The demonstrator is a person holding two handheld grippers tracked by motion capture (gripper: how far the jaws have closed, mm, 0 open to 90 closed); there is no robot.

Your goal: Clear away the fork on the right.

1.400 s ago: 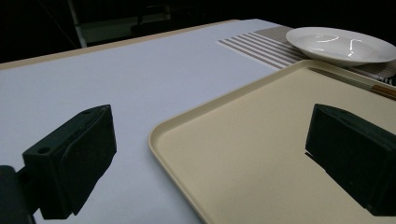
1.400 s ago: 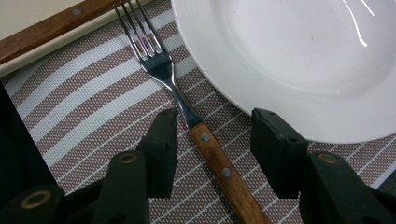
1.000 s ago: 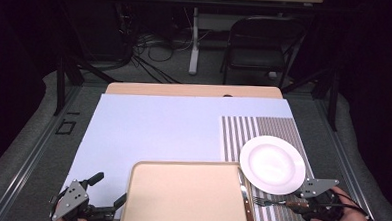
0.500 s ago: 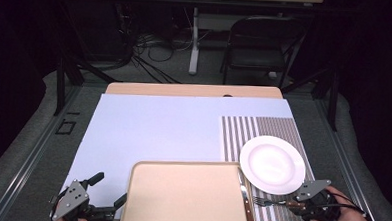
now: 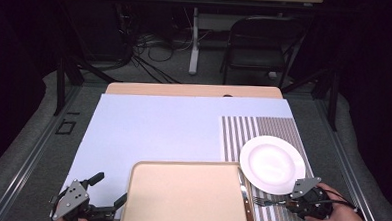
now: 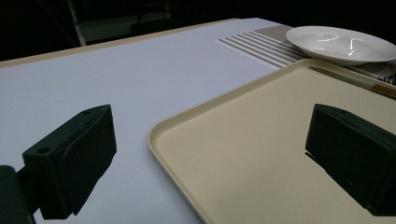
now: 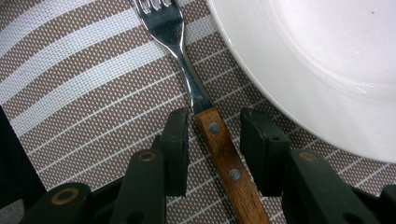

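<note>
A fork (image 7: 187, 79) with a wooden handle lies on the striped placemat (image 5: 263, 128), just in front of the white plate (image 5: 272, 164). My right gripper (image 7: 215, 140) straddles the fork's handle. Its jaws have just been closing, and a gap still shows between the right pad and the wood. In the high view the right gripper (image 5: 289, 204) points left along the fork (image 5: 267, 201). My left gripper (image 5: 110, 188) stands open at the near left corner of the beige tray (image 5: 187, 197), with one jaw over the tray (image 6: 261, 140) and the other over the cloth.
A pale blue cloth (image 5: 158, 129) covers most of the table. A knife-like utensil (image 5: 245, 195) lies along the tray's right edge. The plate (image 6: 341, 43) sits close beside the fork. A folding chair (image 5: 262, 43) and cables stand beyond the table's far edge.
The right gripper has edged a little to the left along the fork's handle. The left gripper has kept still.
</note>
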